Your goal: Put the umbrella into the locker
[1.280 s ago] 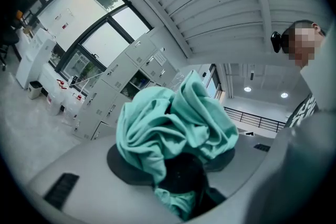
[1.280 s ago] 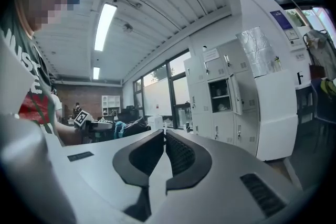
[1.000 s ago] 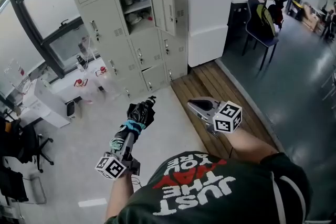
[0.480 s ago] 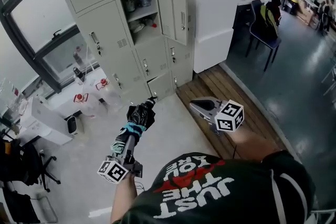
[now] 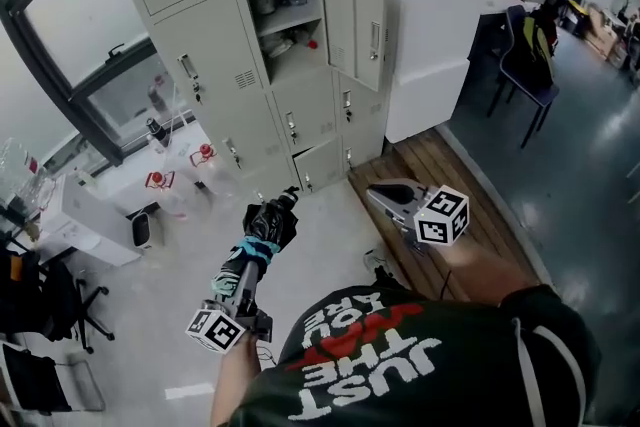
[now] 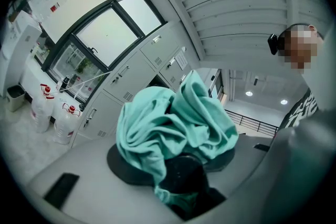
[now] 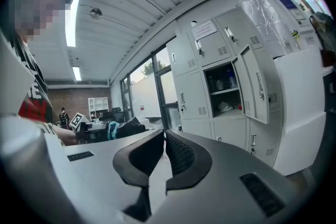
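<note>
We look down from above on a person facing a bank of grey lockers (image 5: 200,45) at the far side of the room; one compartment (image 5: 285,20) stands open, its door (image 5: 367,15) swung out to the right, and small items (image 5: 285,43) already sit on its shelves. The left gripper (image 5: 243,283) is clamped on the near end of a folded black umbrella (image 5: 268,223) with teal fabric bunched round its middle; the umbrella points toward the lockers, well apart from them. The right gripper (image 5: 383,196) holds nothing, its jaws pressed together.

We judge several risks from here: the umbrella is gripped at one end only, so it may droop or twist in the jaws; its far tip may strike the door edge or the shelf; the crowded compartment leaves little room, so items may be knocked out; the loose fabric may snag on the frame.
</note>
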### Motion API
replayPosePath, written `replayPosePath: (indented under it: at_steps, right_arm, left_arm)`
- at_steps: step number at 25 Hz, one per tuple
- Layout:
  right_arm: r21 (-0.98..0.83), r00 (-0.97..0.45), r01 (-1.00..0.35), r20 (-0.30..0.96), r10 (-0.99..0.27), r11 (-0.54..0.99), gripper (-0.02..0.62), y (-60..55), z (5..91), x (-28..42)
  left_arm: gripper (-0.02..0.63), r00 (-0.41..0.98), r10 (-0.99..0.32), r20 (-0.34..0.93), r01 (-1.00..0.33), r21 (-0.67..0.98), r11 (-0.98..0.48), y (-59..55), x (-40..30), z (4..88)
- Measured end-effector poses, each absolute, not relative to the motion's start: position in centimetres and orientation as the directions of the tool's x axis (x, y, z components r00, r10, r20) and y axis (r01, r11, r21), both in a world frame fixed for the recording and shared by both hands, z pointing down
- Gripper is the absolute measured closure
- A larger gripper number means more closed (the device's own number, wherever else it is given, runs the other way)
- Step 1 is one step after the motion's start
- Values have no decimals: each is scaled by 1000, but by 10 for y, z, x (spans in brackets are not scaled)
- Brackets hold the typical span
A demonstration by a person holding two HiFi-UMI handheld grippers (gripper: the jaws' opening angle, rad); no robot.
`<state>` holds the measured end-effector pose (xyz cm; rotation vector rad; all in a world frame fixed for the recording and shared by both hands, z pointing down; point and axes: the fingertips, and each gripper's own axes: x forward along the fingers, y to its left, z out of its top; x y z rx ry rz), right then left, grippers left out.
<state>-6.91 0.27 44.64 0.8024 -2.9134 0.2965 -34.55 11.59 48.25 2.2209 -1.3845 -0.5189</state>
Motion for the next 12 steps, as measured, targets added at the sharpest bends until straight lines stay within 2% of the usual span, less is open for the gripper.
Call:
replayPosePath:
  at_steps: [6,12]
  right_arm:
    - [-194,-891,-452,143,-431,870,558,-94,466,-73]
    - [-199,-922,-381,160,-354,903,558,-229,467,-56]
  left_arm:
    - [391,343,-938,-41,-752,586,-301,44,-341,494]
    - [391,283,-958,-48,-755,604,-253,-94,-307,490]
